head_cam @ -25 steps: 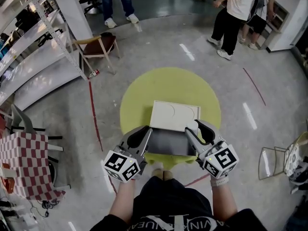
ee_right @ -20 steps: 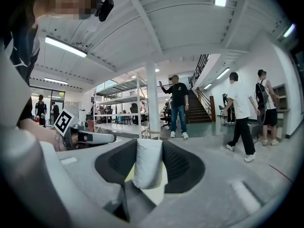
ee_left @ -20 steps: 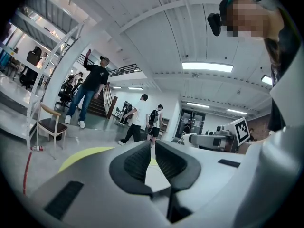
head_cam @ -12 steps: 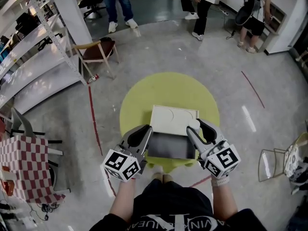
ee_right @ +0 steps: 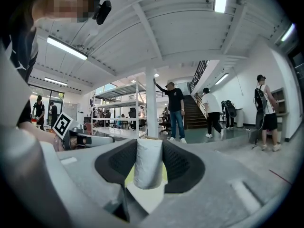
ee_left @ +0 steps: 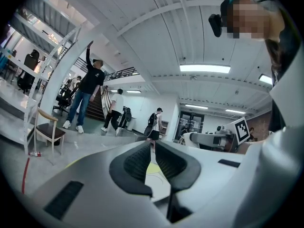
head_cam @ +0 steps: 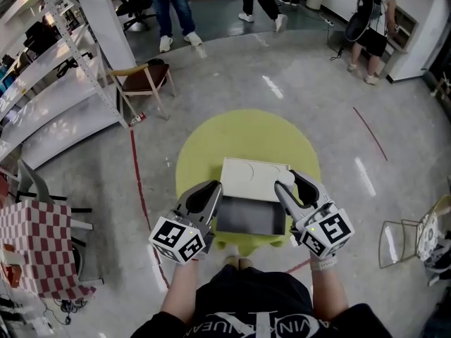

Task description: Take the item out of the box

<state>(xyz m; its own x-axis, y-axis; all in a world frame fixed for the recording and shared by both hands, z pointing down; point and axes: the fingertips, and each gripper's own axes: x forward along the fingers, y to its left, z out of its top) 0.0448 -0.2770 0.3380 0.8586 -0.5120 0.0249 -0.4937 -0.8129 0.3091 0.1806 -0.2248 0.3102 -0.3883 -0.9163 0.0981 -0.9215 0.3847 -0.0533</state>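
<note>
Little is changed vs. a sec ago. The right tongs are kept clamped on the item, a white roll, which is pressed between both pads approx. mid-length. In the head view the roll is held at the far right corner of the box, where the flipped-back lid meets the dark tray. It is shifted only slightly along w/ the tongs. The left tongs are closed to a thin slit w/ nothing between them, and are kept just beside the box's left wall. The box is rested on the yellow round surface, and its inside looks bare as far as can be told. The grip is judged secure, but the item isn't yet carried clear of the box, so a lift up & away is still needed. Otherwise only the passers-by at the back are noticeably moved.
</note>
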